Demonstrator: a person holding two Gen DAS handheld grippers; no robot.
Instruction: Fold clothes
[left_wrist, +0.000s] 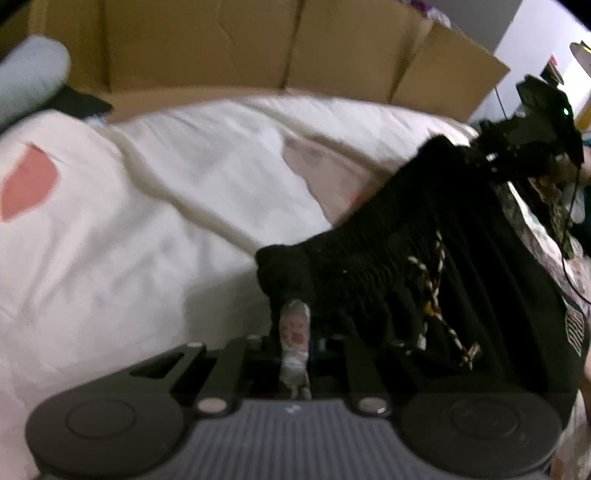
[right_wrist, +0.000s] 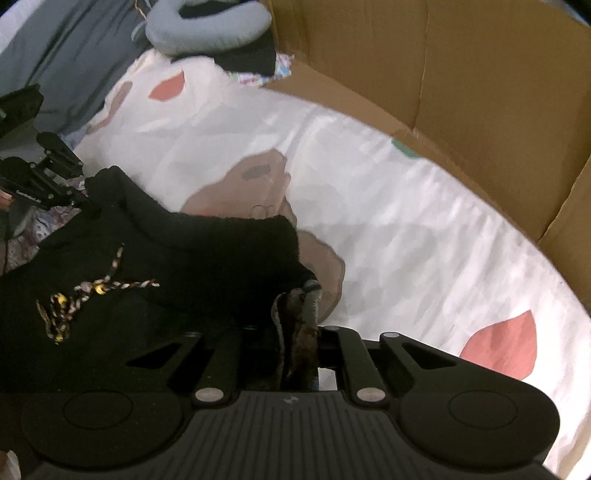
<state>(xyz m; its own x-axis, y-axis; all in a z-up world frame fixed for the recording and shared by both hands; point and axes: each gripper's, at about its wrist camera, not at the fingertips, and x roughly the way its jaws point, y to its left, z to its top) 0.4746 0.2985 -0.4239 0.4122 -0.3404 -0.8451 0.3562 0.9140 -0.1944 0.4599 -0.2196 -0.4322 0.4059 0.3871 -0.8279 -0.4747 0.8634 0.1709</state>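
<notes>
A black garment (left_wrist: 388, 266) with an elastic waistband and a braided drawstring (left_wrist: 436, 295) hangs stretched between my two grippers above a white bed cover (left_wrist: 147, 221). My left gripper (left_wrist: 293, 317) is shut on one corner of the waistband. My right gripper (right_wrist: 299, 302) is shut on the other corner; the garment (right_wrist: 147, 266) spreads to its left with the drawstring (right_wrist: 92, 291) dangling. The right gripper also shows in the left wrist view (left_wrist: 532, 147), and the left gripper in the right wrist view (right_wrist: 48, 181).
The white cover (right_wrist: 369, 184) has pink and brown printed patches. Cardboard walls (left_wrist: 258, 44) stand along the far side, also in the right wrist view (right_wrist: 461, 74). A pale blue neck pillow (right_wrist: 207, 26) lies beside a dark folded item (right_wrist: 251, 57).
</notes>
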